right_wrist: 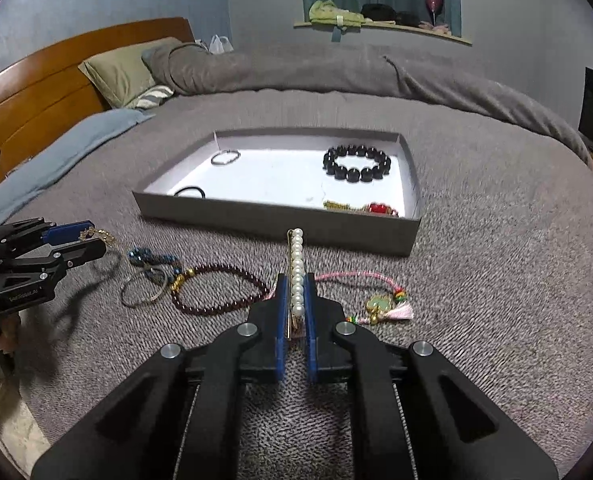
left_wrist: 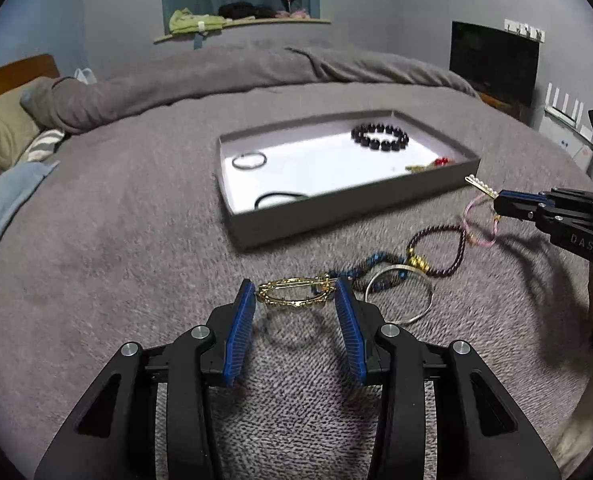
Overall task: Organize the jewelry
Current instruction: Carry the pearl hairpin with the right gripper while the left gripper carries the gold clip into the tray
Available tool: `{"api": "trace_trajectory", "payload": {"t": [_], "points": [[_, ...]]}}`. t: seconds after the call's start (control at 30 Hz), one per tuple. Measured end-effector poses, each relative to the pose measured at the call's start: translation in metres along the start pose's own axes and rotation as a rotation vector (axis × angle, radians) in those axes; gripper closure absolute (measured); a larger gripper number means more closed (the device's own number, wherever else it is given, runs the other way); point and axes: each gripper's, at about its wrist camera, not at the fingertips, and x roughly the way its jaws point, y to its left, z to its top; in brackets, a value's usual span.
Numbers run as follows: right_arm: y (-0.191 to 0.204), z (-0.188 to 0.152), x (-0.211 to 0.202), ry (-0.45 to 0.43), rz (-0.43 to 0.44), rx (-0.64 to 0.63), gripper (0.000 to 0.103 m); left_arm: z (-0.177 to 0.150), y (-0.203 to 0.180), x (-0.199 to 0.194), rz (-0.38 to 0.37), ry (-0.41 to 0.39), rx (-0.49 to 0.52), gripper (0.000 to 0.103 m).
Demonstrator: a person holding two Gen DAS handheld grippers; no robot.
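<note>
My left gripper (left_wrist: 295, 294) is shut on a gold oval hair clip (left_wrist: 292, 294) and holds it just above the bed. My right gripper (right_wrist: 296, 286) is shut on a pearl hair pin (right_wrist: 296, 268) that points toward the grey tray (right_wrist: 280, 216); this gripper shows in the left wrist view too (left_wrist: 496, 200). In the tray lie a black bead bracelet (right_wrist: 356, 164), a thin metal ring (right_wrist: 225, 157), a black hair tie (right_wrist: 190, 192) and a red-and-gold piece (right_wrist: 360, 207). On the blanket lie a dark red bead bracelet (right_wrist: 216, 288), a silver bangle (right_wrist: 144, 290), a blue beaded string (right_wrist: 148, 258) and a pink cord with a jade charm (right_wrist: 380, 304).
The tray sits mid-bed on a grey blanket (right_wrist: 496, 260). A rolled duvet (right_wrist: 296, 68), pillows (right_wrist: 124, 68) and a wooden headboard (right_wrist: 36, 92) are behind. A light blue cloth (right_wrist: 68, 152) lies at left. A TV (left_wrist: 494, 62) stands at right.
</note>
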Motion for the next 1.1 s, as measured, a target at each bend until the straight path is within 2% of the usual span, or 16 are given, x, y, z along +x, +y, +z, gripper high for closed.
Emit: {"api": "trace_trajectory", "payload": {"t": [0.23, 0.53, 0.7, 0.83, 0.97, 1.1], "points": [[-0.005, 0.014, 0.003, 0.008, 0.028, 0.004, 0.095, 0.017, 0.003, -0.005, 0.011, -0.022, 0.001, 0.060], [-0.002, 0.041, 0.010, -0.013, 0.034, -0.033, 0.095, 0.059, 0.013, -0.002, 0.017, -0.055, 0.012, 0.060], [-0.008, 0.066, 0.034, 0.018, 0.062, -0.017, 0.095, 0.094, 0.014, 0.022, 0.031, -0.041, 0.052, 0.060], [-0.013, 0.080, 0.055, 0.020, 0.043, -0.022, 0.095, 0.115, 0.020, 0.057, 0.061, 0.005, 0.057, 0.060], [-0.018, 0.087, 0.082, 0.042, 0.051, 0.009, 0.095, 0.121, 0.026, 0.092, 0.062, 0.065, 0.029, 0.060], [-0.021, 0.090, 0.103, 0.076, 0.054, 0.035, 0.095, 0.119, 0.032, 0.114, 0.072, 0.091, -0.006, 0.060]]}}
